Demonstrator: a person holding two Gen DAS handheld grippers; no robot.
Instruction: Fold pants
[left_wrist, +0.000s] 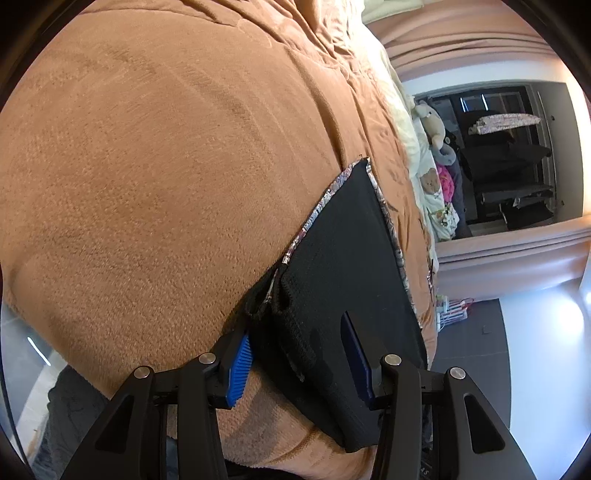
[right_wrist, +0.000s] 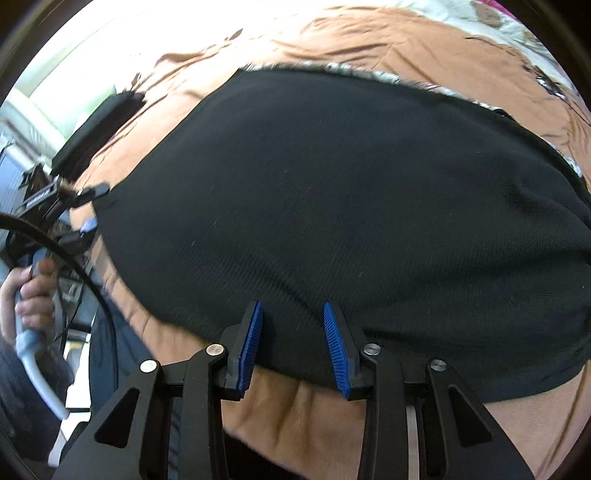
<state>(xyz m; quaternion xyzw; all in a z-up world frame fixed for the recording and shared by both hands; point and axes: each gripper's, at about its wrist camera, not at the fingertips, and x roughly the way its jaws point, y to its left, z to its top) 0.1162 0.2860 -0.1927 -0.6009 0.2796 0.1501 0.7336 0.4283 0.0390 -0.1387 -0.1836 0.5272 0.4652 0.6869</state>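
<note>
The black pants (left_wrist: 347, 266) lie flat on a brown blanket (left_wrist: 155, 158), with a patterned lining showing along their edges. In the left wrist view my left gripper (left_wrist: 295, 354) is open, its blue fingers straddling the near end of the pants by a thick folded hem. In the right wrist view the pants (right_wrist: 351, 206) fill most of the frame. My right gripper (right_wrist: 293, 343) is open with its blue pads over the near edge of the fabric, nothing between them. The left gripper (right_wrist: 85, 210) and the hand holding it show at the left there.
The blanket (right_wrist: 295, 406) covers a bed. Beyond the bed are stuffed toys (left_wrist: 432, 125), pale bedding (left_wrist: 436, 199), a dark wardrobe opening (left_wrist: 506, 158) and grey floor (left_wrist: 476, 339). A black flat object (right_wrist: 96, 125) lies on the blanket at the far left.
</note>
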